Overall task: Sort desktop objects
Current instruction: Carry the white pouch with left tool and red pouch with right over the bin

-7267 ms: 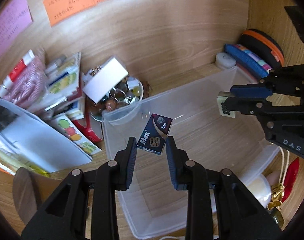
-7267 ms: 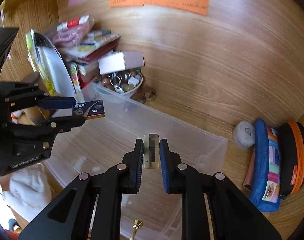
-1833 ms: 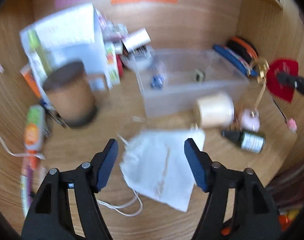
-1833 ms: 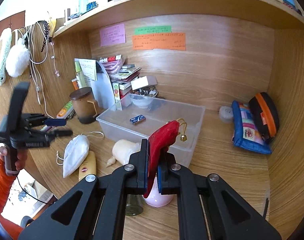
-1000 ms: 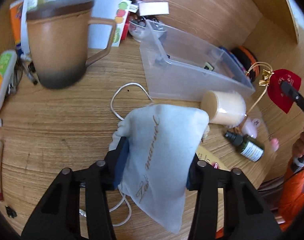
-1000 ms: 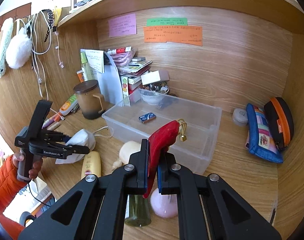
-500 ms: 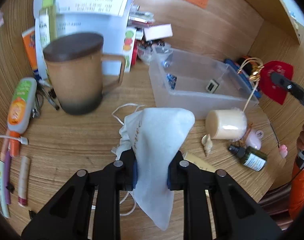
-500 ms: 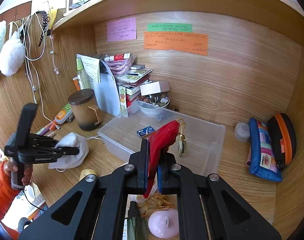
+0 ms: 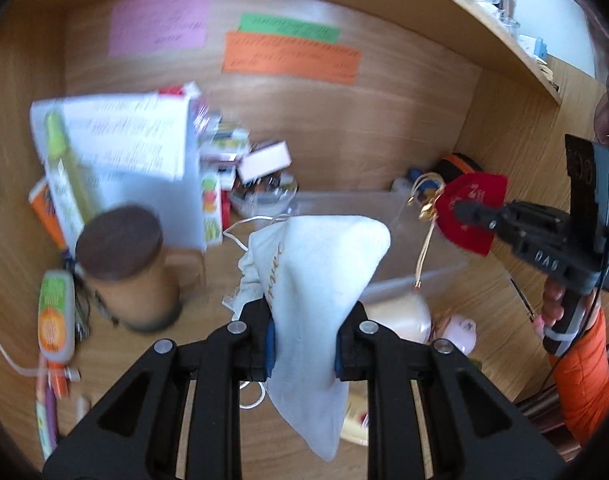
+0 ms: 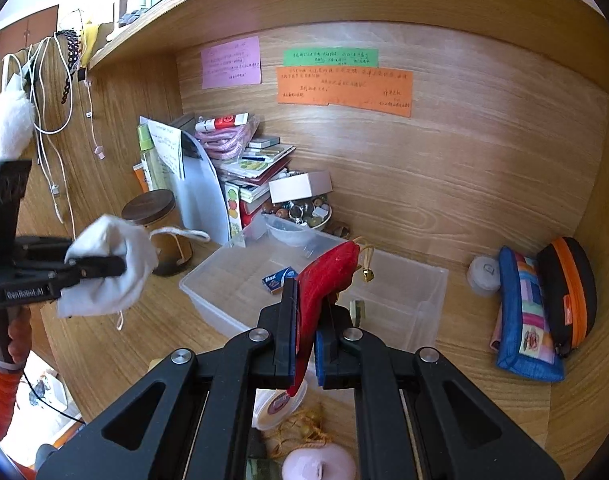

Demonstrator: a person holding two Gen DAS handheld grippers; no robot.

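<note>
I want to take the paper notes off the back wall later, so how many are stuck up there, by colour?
Pink note: 1
Green note: 1
Orange note: 1
Total: 3

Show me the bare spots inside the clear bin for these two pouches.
The clear bin floor is mostly bare: its right half past the small clip, and the left front before the blue box. The desk in front, by the pink jar, is crowded.
</note>
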